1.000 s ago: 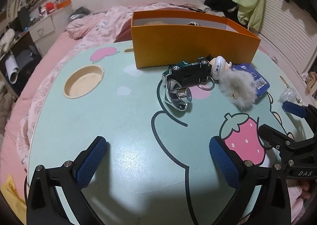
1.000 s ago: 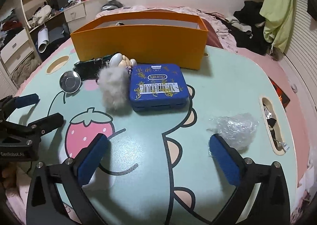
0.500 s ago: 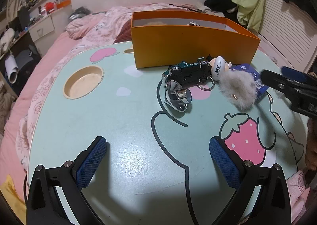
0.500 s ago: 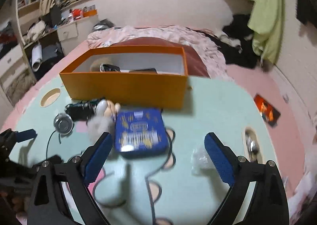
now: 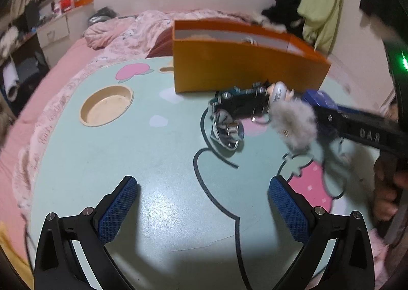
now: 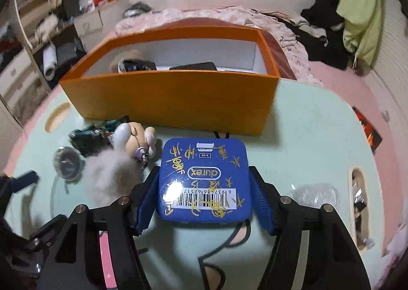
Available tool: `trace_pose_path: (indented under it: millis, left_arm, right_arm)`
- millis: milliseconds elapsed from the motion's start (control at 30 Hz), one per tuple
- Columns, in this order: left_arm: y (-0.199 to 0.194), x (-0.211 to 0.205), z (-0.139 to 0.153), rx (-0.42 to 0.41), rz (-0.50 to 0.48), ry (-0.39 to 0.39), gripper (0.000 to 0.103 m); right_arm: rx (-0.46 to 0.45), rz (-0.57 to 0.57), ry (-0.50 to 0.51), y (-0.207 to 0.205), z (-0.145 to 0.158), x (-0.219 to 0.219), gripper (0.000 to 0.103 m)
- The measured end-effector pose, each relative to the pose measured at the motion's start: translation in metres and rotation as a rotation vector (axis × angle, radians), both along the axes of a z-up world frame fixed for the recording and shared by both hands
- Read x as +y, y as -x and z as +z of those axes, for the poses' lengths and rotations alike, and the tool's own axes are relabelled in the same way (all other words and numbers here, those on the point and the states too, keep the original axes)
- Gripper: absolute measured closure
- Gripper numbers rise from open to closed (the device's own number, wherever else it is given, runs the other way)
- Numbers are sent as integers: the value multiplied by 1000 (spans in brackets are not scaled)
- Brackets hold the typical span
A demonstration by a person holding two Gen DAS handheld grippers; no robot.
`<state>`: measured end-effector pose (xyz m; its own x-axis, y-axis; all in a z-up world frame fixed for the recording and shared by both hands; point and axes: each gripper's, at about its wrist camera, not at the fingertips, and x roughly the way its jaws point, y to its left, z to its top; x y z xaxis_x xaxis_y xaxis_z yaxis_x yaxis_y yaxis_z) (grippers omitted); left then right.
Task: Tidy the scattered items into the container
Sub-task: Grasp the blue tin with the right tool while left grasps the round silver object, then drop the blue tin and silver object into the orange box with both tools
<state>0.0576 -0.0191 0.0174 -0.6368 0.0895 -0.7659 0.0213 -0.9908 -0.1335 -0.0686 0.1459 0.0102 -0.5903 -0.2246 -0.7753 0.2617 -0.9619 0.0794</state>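
glossy blue tin (image 6: 204, 177); matt orange cardboard box (image 6: 173, 101); fluffy grey pompom (image 6: 112, 175).

Black gripper (image 6: 205, 202); blue textured pads (image 6: 146, 203)

Right claw (image 6: 205, 202) angled down, jaws closing — left claw (image 5: 202, 209) gapes wide, holding nothing.

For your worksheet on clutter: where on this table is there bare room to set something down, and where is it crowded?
Bare: the table between the round recess and the left gripper; also right of the blue tin, before the crumpled plastic. Crowded: before the orange box, around toy car, fluffy keychain, and right gripper, jaws closing around the tin.
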Motion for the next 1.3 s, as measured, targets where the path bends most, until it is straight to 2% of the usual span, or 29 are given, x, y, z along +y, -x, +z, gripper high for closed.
trace_pose_path:
  millis: [67, 167, 200, 267, 433, 467, 533, 567, 767, 1000, 1100, 1300]
  left_arm:
    - [1, -5, 2, 11, 14, -39, 0]
    - [12, -3, 4, -2, 28, -37, 3]
    - [18, 0, 4, -13, 20, -38, 7]
    - [29, 5, 4, -24, -1, -41, 8]
    - [51, 12, 9, -22, -4, -18, 19]
    - [54, 13, 8, -25, -14, -18, 26]
    - [56, 13, 5, -46, -41, -18, 56]
    - [55, 13, 4, -46, -53, -19, 74]
    - [40, 1, 14, 15, -54, -61, 74]
    - [36, 4, 53, 102, -95, -66, 74]
    - [52, 8, 73, 130, -122, -58, 74]
    - [108, 13, 103, 157, -134, -6, 74]
  right_arm:
    - [53, -14, 22, -8, 9, 8, 37]
    - [118, -20, 54, -19, 25, 18, 37]
    - [124, -21, 64, -19, 28, 19, 37]
    - [128, -24, 80, -19, 33, 21, 37]
    - [119, -22, 90, -19, 32, 16, 37]
    - [114, -18, 93, -17, 31, 16, 37]
    - [109, -15, 94, -19, 29, 16, 37]
    - [109, -14, 92, -20, 28, 16, 37]
    - [102, -10, 96, -22, 25, 15, 37]
    - [113, 7, 106, -24, 32, 12, 37]
    - [123, 20, 114, -21, 42, 7, 37]
    - [175, 25, 90, 9, 68, -13, 37]
